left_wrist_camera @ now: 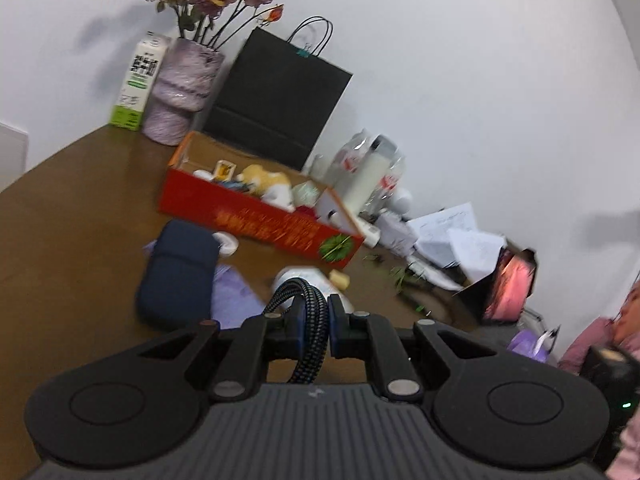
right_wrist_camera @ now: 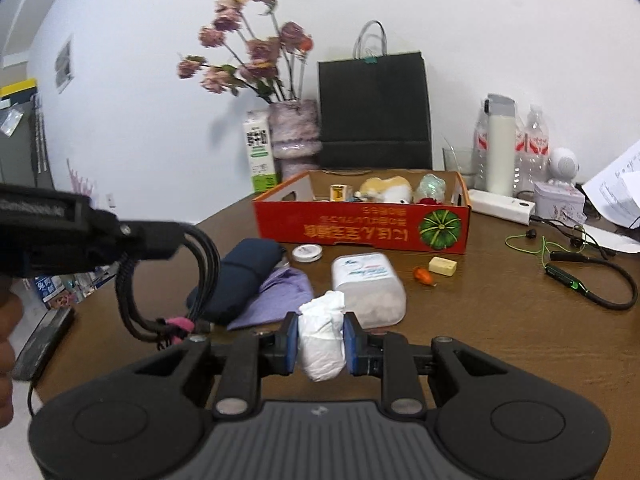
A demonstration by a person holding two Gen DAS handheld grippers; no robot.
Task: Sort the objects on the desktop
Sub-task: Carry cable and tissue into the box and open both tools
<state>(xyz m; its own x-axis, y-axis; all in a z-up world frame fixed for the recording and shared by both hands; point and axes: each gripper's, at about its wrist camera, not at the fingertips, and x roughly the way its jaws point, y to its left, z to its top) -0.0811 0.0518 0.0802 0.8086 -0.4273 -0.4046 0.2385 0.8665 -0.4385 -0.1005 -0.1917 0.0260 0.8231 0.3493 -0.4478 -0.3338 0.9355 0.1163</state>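
Red cardboard box on the wooden desk already holds a soft toy and several small items, so the sorting looks partly done. Still loose in front of it are a navy pouch, a purple cloth, a plastic tub, a round tin and a yellow eraser. The left gripper, nearly closed, clamps a coiled braided cable; the right gripper squeezes a crumpled white tissue. Both are angled gently downward toward the box, apparently carrying their loads above the desk, though blur hides the clearance.
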